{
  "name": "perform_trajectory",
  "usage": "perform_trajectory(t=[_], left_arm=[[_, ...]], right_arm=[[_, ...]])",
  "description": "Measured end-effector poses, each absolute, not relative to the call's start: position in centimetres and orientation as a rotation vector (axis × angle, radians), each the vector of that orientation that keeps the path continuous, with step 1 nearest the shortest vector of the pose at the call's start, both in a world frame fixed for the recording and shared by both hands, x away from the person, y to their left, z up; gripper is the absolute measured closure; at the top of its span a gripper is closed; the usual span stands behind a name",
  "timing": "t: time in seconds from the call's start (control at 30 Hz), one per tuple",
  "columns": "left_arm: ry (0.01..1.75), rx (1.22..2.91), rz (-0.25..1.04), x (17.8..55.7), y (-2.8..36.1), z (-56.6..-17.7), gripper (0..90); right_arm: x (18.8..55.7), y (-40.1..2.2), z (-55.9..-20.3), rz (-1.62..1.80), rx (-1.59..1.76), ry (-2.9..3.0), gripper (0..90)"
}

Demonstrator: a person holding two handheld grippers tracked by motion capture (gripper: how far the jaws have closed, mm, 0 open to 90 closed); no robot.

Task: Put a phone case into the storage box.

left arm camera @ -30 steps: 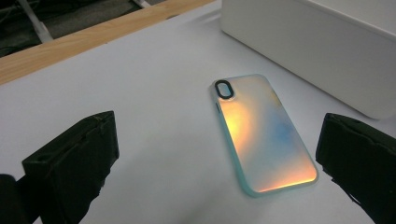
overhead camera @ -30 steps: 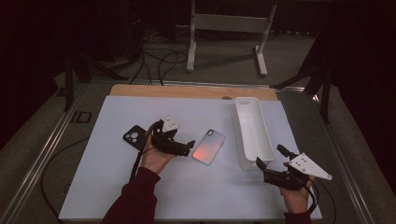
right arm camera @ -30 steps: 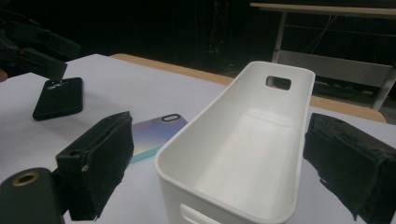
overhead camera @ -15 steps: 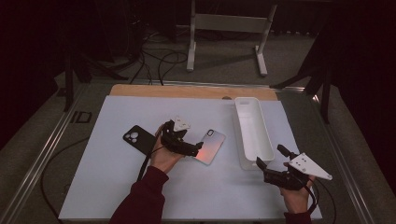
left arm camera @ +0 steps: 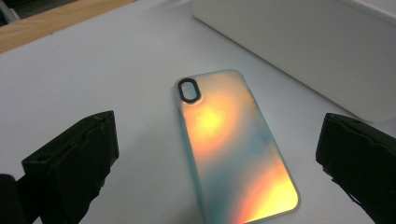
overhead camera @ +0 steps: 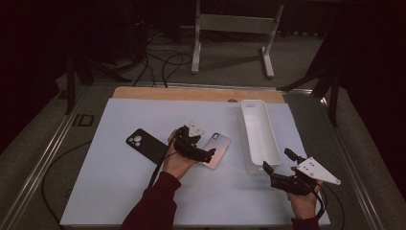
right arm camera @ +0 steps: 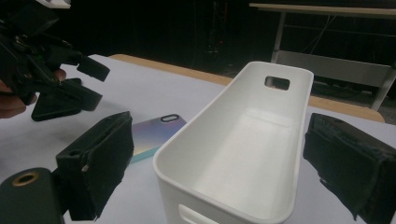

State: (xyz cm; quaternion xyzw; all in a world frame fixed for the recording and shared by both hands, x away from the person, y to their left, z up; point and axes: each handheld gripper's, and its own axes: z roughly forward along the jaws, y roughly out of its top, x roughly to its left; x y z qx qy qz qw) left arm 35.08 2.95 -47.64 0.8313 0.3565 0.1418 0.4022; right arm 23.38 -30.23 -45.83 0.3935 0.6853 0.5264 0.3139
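We moved our left gripper (overhead camera: 207, 154) rightward across the mat, off the black phone (overhead camera: 146, 144) and over to the iridescent phone case (overhead camera: 217, 149). A second ago it sat beside the black phone; half a second ago it was between the two. Now its jaws stand spread wide, one on each side of the case, above its near end. Black phone fully uncovered at the left since the hand (overhead camera: 178, 160) cleared away.
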Motion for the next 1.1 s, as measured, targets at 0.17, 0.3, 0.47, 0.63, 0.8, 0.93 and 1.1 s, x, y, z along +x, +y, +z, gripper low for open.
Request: perform_trajectory(t=[0.17,0.3,0.47,0.63,0.8,0.93,1.1], left_arm=[[0.91,2.108,0.35,35.2,2.3,-48.1,0.0],[0.913,2.124,0.341,35.2,1.8,-48.6,0.0],[0.923,2.139,0.335,35.3,1.3,-49.2,0.0],[0.934,2.15,0.332,35.4,0.9,-49.6,0.0],[0.942,2.174,0.323,35.5,0.3,-50.3,0.0],[0.952,2.177,0.327,35.5,0.0,-50.5,0.0],[0.967,2.187,0.318,35.7,-0.4,-50.9,0.0]], right_arm=[[23.4,-30.2,-45.8,1.387,1.036,1.808,8.2],[23.4,-30.2,-45.9,1.385,1.037,1.811,8.2],[23.4,-30.2,-45.9,1.384,1.037,1.812,8.2],[23.4,-30.2,-45.9,1.38,1.035,1.815,8.2],[23.4,-30.2,-45.9,1.38,1.035,1.815,8.2],[23.4,-30.2,-45.9,1.382,1.033,1.816,8.2],[23.4,-30.2,-45.9,1.379,1.035,1.816,8.2]])
